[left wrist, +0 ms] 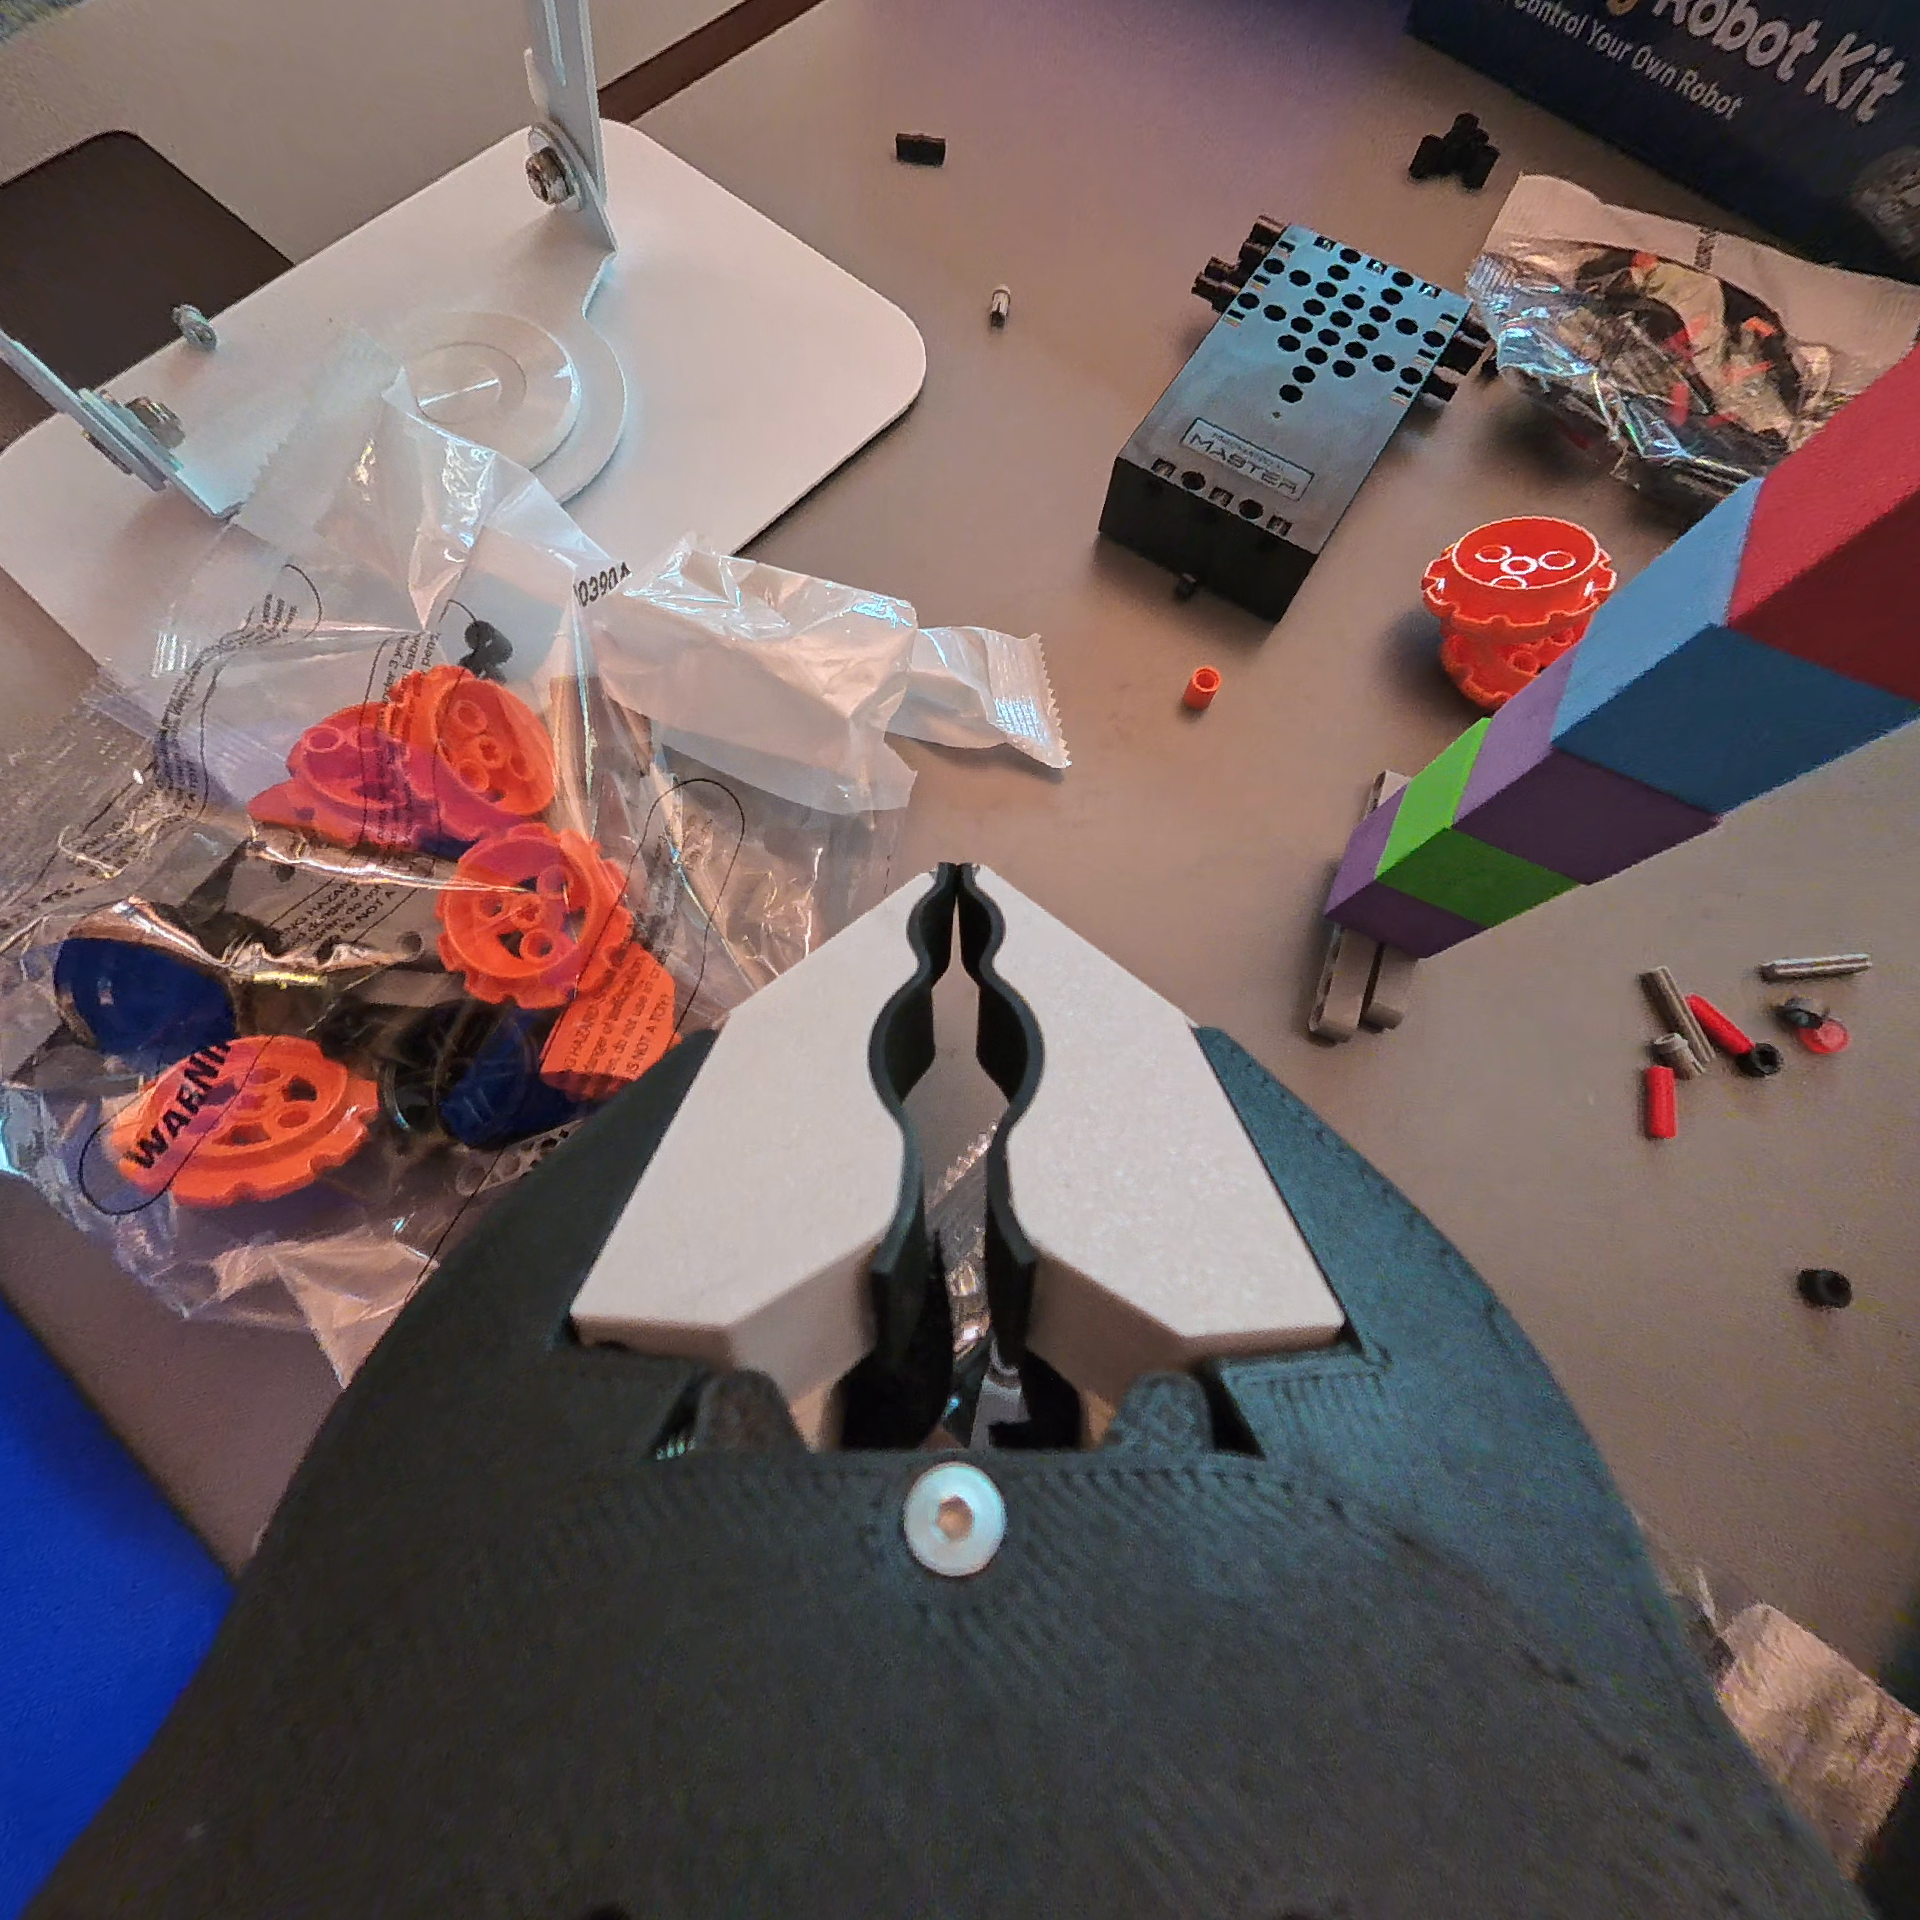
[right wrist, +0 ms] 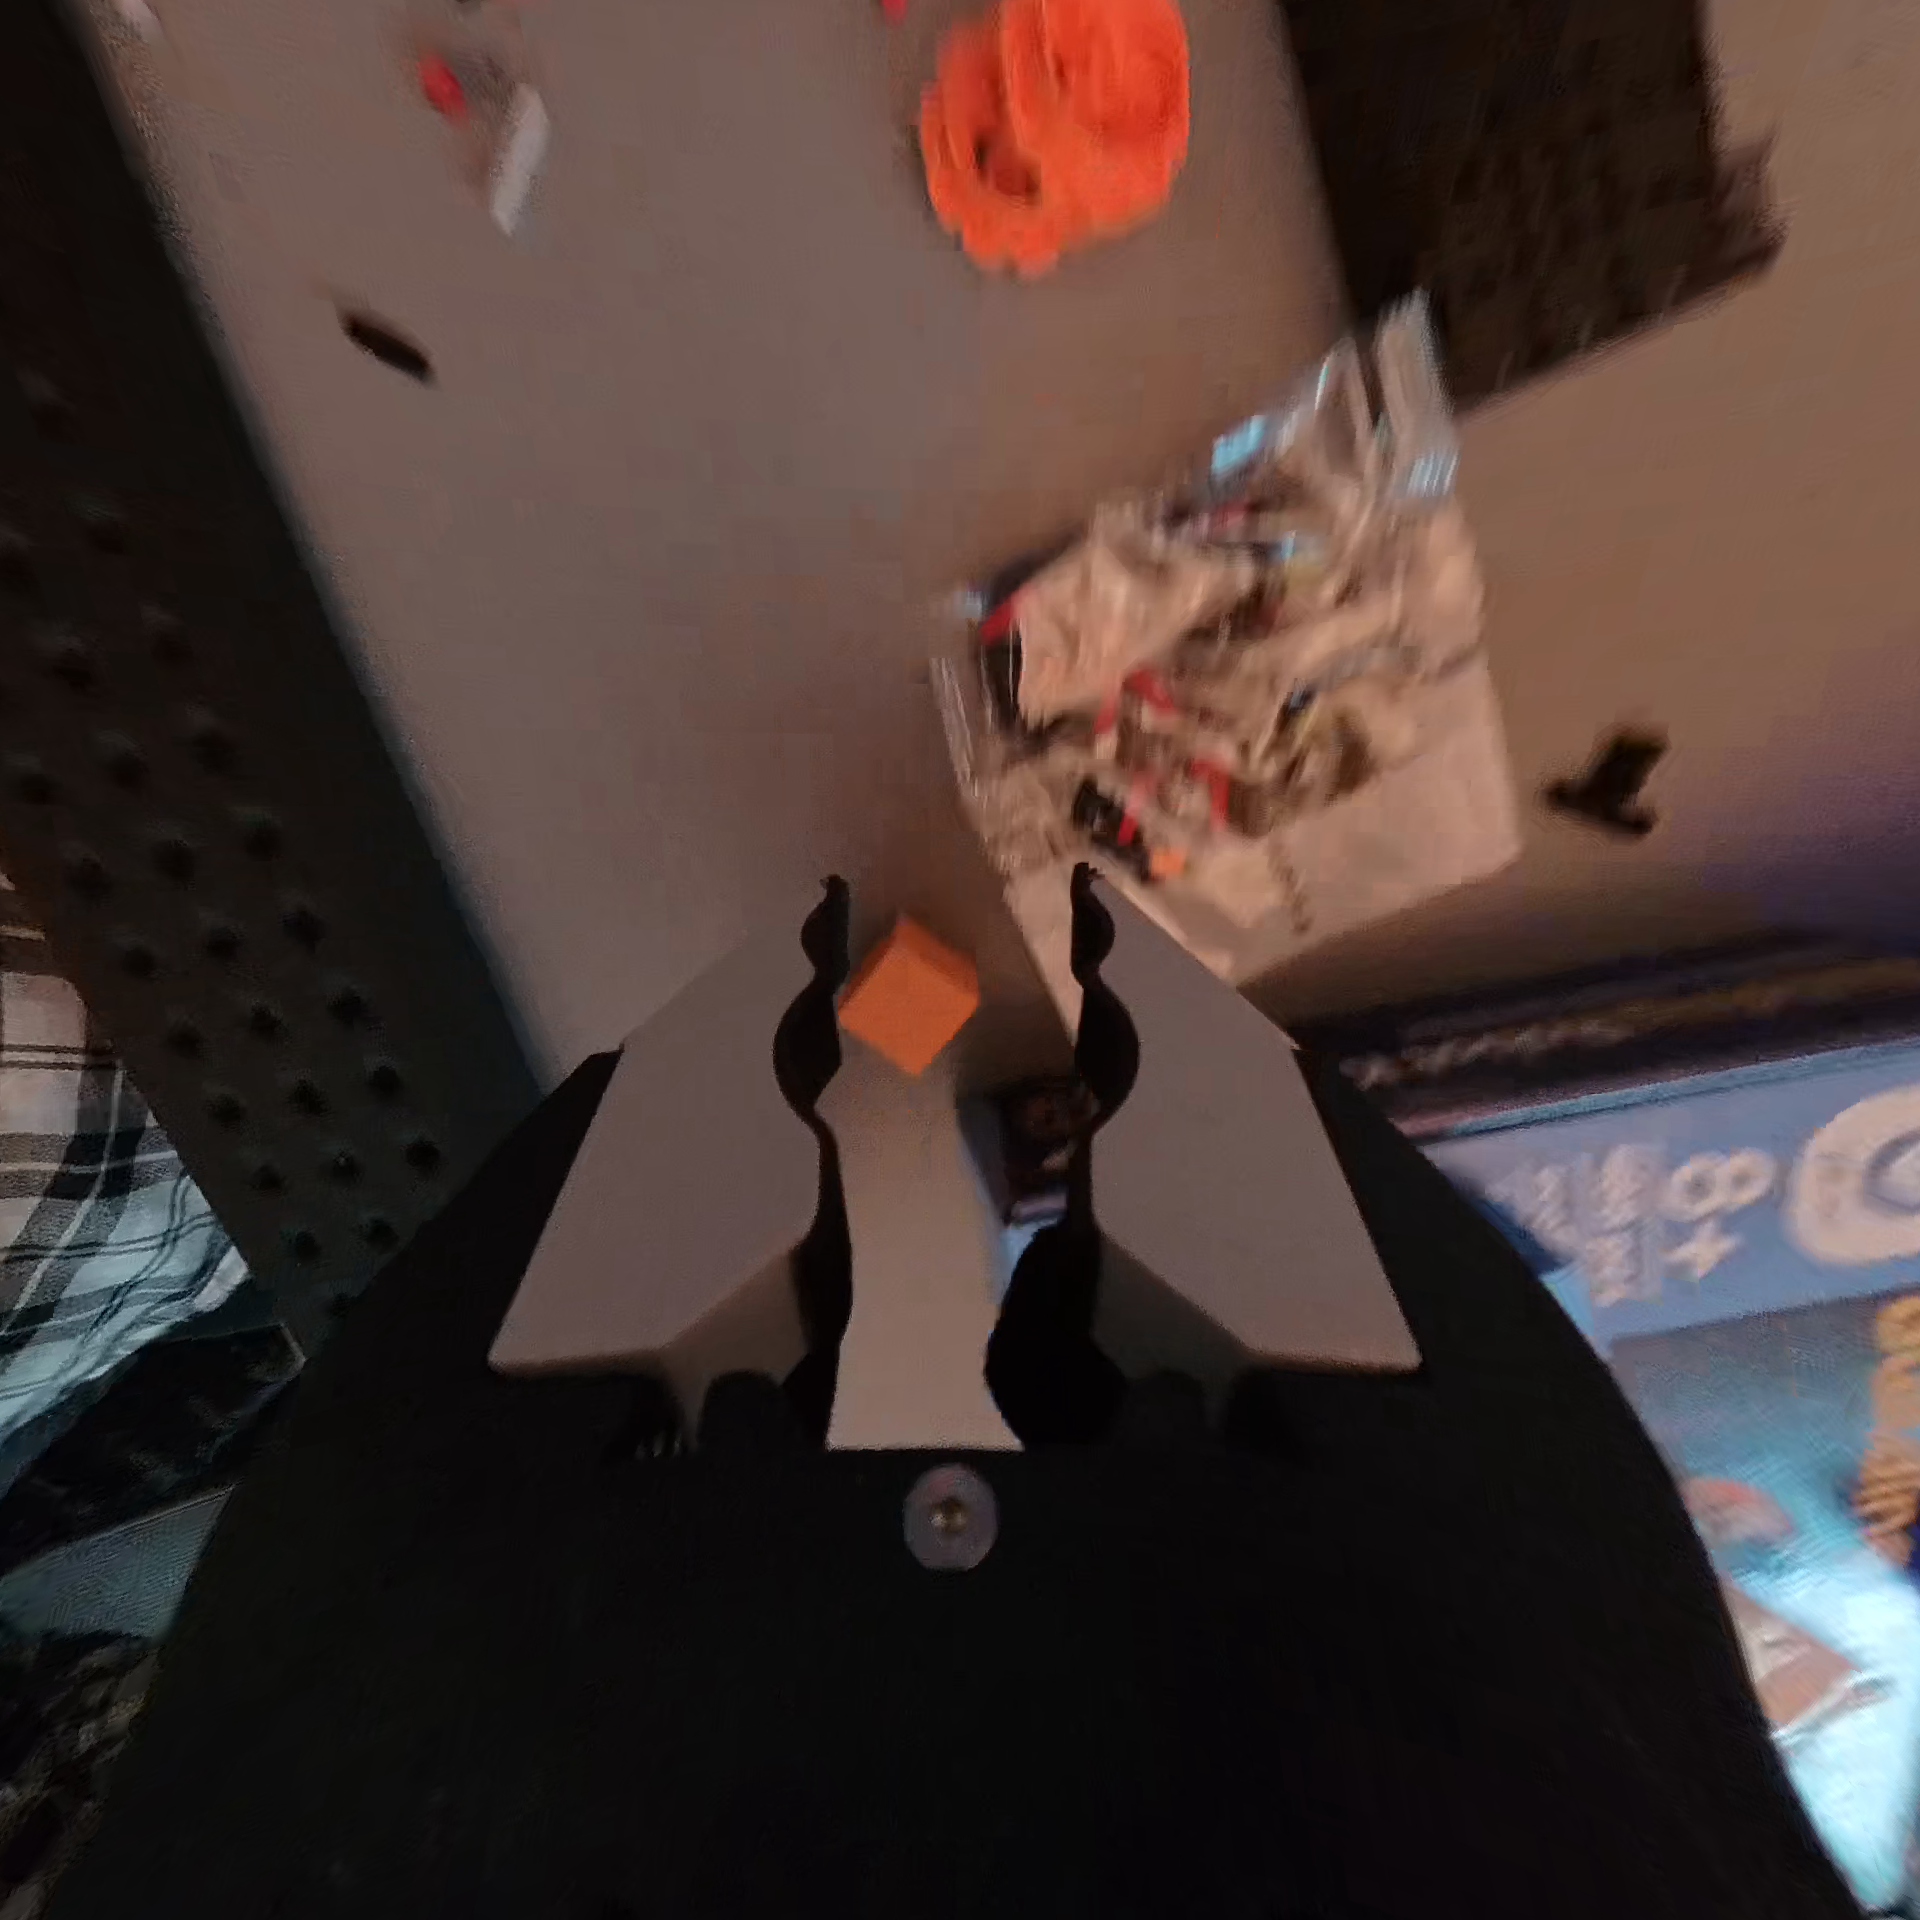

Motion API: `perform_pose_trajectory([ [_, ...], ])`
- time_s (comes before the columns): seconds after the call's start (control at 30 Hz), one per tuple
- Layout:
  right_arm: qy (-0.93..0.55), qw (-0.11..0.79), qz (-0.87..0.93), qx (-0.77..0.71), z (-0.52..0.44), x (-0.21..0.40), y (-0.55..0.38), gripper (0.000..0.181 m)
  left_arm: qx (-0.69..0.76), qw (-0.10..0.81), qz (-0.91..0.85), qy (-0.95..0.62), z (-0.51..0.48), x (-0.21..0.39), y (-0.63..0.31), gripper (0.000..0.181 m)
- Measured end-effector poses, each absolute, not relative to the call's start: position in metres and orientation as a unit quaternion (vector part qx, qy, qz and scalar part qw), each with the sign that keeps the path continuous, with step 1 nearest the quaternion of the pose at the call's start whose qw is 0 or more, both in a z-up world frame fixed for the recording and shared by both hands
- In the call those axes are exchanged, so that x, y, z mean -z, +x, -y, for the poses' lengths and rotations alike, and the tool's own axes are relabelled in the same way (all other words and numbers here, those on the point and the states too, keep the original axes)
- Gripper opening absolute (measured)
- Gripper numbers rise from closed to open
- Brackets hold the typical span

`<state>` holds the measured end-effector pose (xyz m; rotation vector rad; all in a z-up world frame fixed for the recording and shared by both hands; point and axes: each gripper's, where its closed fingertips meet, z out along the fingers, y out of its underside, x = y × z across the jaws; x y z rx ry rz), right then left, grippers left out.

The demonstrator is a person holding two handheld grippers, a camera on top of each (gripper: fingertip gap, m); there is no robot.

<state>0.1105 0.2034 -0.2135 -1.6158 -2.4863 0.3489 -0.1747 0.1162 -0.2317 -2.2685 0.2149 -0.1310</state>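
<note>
1. My left gripper (left wrist: 957, 875) has its fingers together, tips meeting, with nothing visible between them. It hangs above the grey table (left wrist: 1143, 727).
2. Just left of those tips lies a clear plastic bag (left wrist: 343, 883) holding orange gear wheels and dark blue parts. A smaller sealed clear packet (left wrist: 800, 665) lies just beyond it.
3. To the right, a bar of coloured blocks (left wrist: 1621, 748), purple, green, blue and red, slants in from the edge. Small red and grey pins (left wrist: 1704, 1029) are scattered near its low end.
4. Farther off I see a small orange bush (left wrist: 1202, 686), an orange wheel stack (left wrist: 1512, 608), a black perforated box (left wrist: 1288, 405), a crinkled bag of parts (left wrist: 1683, 343) and a white stand base (left wrist: 727, 353).
5. My right gripper (right wrist: 956, 883) has its fingers apart. The view is motion-blurred.
6. An orange cube (right wrist: 909, 992) sits between those fingers, next to the left one; I cannot tell whether it touches.
7. Beyond lie the parts bag (right wrist: 1226, 707) and the orange wheel (right wrist: 1049, 135); a blue printed box (right wrist: 1662, 1299) lies at right.
</note>
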Motion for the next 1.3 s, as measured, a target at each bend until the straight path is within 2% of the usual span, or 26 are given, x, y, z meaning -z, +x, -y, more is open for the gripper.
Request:
perform_pose_trajectory([
  [0.13, -0.587, 0.072, 0.801, -0.092, -0.216, 0.238, 0.149, 0.05, 0.05, 0.412, -0.084, -0.906, -0.117, 0.235, -0.175, 0.0],
  [0.3, -0.607, 0.067, 0.789, -0.071, -0.215, 0.256, 0.162, 0.048, 0.049, 0.406, -0.082, -0.909, -0.116, 0.239, -0.176, 0.0],
  [0.57, -0.593, 0.046, 0.799, -0.087, -0.197, 0.264, 0.156, 0.028, 0.049, 0.409, -0.081, -0.908, -0.115, 0.237, -0.176, 0.0],
  [0.8, -0.512, 0.057, 0.845, -0.142, -0.161, 0.259, 0.129, 0.027, 0.051, 0.408, -0.083, -0.908, -0.115, 0.237, -0.175, 0.0],
  [0.97, -0.499, 0.061, 0.853, -0.14, -0.156, 0.257, 0.123, 0.039, 0.051, 0.41, -0.08, -0.907, -0.115, 0.236, -0.176, 0.0],
  [1.07, -0.509, 0.056, 0.848, -0.137, -0.159, 0.261, 0.127, 0.035, 0.052, 0.41, -0.082, -0.907, -0.115, 0.236, -0.176, 0.0],
  [1.13, -0.512, 0.054, 0.846, -0.141, -0.158, 0.263, 0.128, 0.026, 0.051, 0.407, -0.084, -0.908, -0.115, 0.238, -0.175, 0.0],
  [1.3, -0.498, 0.075, 0.847, -0.171, -0.152, 0.246, 0.111, 0.026, 0.05, 0.41, -0.08, -0.907, -0.116, 0.237, -0.176, 0.0],
])
